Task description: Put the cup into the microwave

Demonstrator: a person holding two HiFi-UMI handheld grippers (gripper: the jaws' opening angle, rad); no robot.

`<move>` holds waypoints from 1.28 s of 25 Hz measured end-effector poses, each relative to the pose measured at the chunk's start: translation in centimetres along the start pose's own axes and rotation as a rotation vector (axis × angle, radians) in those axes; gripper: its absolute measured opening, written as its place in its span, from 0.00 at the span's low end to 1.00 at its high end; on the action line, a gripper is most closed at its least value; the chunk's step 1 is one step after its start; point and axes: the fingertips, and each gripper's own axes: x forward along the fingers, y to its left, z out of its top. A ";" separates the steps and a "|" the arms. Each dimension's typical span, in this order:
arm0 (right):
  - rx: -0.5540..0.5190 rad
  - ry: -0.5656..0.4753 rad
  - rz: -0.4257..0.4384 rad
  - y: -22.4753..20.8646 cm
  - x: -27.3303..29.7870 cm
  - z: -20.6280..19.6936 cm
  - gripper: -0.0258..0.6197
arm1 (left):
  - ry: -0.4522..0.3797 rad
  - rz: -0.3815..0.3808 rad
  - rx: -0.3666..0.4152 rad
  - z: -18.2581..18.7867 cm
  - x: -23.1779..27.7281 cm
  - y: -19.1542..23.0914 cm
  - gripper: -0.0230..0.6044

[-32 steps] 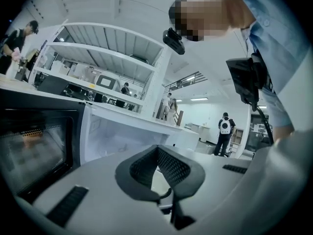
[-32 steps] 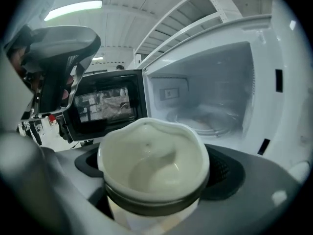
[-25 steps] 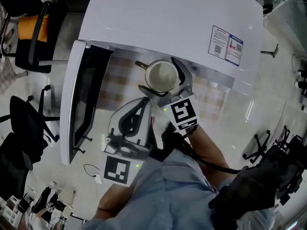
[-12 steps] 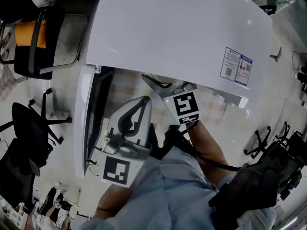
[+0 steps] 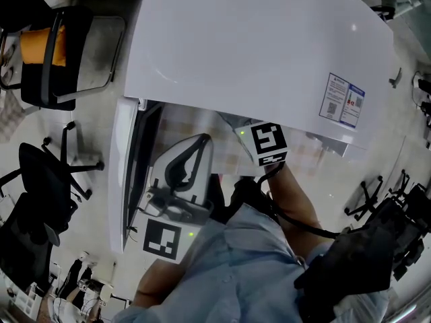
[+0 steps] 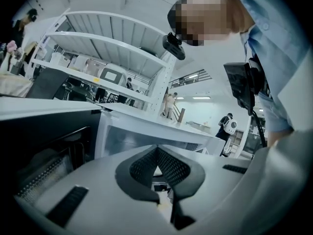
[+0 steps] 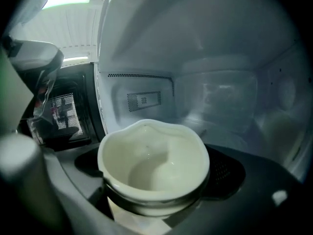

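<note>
The cream cup [image 7: 154,165] is upright and empty between the jaws of my right gripper [image 7: 156,182], which is shut on its lower body. Cup and jaws are inside the white cavity of the microwave [image 7: 215,97]. In the head view the microwave's white top [image 5: 256,52] hides the cup and the right jaws; only the right gripper's marker cube [image 5: 269,143] shows at the opening. My left gripper [image 5: 201,142] stays back near the person's body in front of the opening, shut and empty. Its dark pads [image 6: 146,163] meet at the tip.
The microwave door [image 5: 131,173] stands swung open to the left, and its mesh window [image 7: 63,114] shows left of the cup. Black office chairs [image 5: 47,52] [image 5: 40,180] stand on the pale floor at the left. A label sticker [image 5: 343,99] is on the microwave top.
My right gripper has carried the cup forward, from in front of the opening into the cavity, so the cup has gone out of the head view. The left gripper has stayed put.
</note>
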 end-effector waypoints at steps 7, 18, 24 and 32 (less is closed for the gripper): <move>-0.006 -0.035 -0.005 -0.2 0.2 0.1 0.89 | 0.003 0.004 -0.005 -0.4 -0.2 -0.1 0.04; -0.025 -0.024 0.002 0.4 0.1 0.1 0.89 | -0.002 0.009 0.003 -0.5 -0.3 -0.4 0.04; -0.017 -0.043 -0.017 0.3 -0.7 0.1 0.89 | 0.004 0.007 0.008 -0.8 -0.4 -0.7 0.04; -0.018 -0.069 -0.023 0.6 -2.6 0.1 0.89 | 0.002 0.003 0.024 -1.0 -0.6 -1.7 0.04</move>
